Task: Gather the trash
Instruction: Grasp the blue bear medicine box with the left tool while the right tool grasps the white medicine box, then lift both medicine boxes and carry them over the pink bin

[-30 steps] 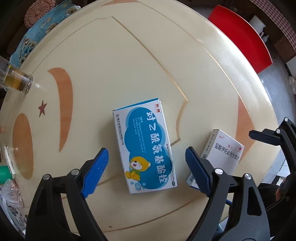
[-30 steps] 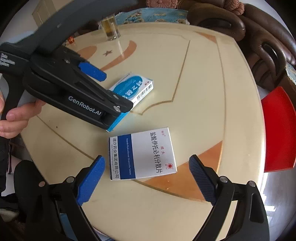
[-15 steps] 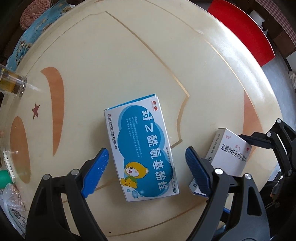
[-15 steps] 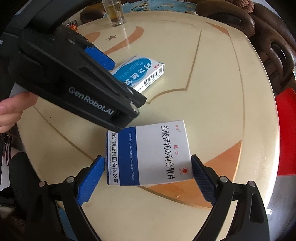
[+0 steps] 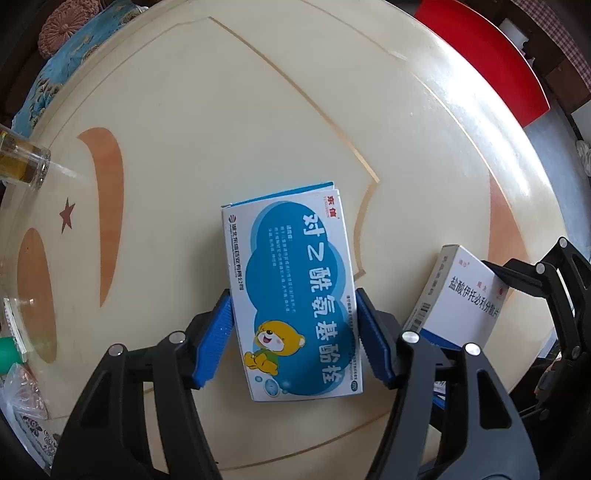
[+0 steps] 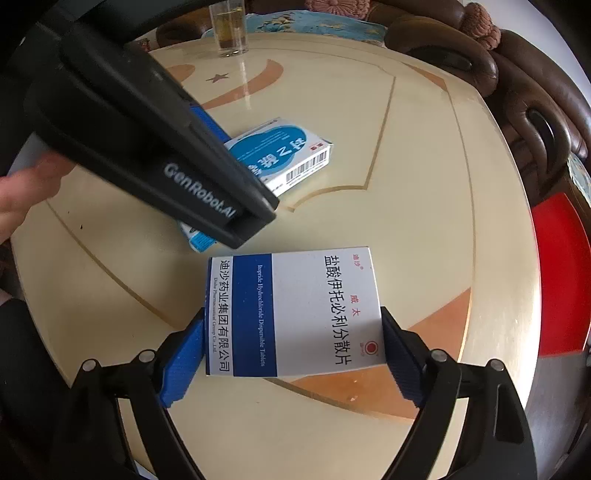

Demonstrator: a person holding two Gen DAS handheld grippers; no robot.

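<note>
A blue and white medicine box with a cartoon bear [image 5: 295,295] lies on the round cream table [image 5: 258,129]. My left gripper [image 5: 293,332] is shut on it, a blue pad against each long side. A white box with a dark blue band [image 6: 291,314] sits between the pads of my right gripper [image 6: 291,350], which is shut on it and holds it tilted. The bear box also shows in the right wrist view [image 6: 284,155], partly hidden by the left gripper's body. The white box also shows in the left wrist view [image 5: 461,299].
A glass of amber drink [image 6: 229,27] stands at the table's far edge, also in the left wrist view [image 5: 20,166]. A red stool [image 5: 484,55] stands beside the table. Brown leather seats [image 6: 517,92] ring the far side. A plastic bag [image 5: 22,387] lies at the left edge.
Both grippers moved forward over their boxes and closed. The left pads now press the bear box; the right pads now press the white box, which has tipped up.
</note>
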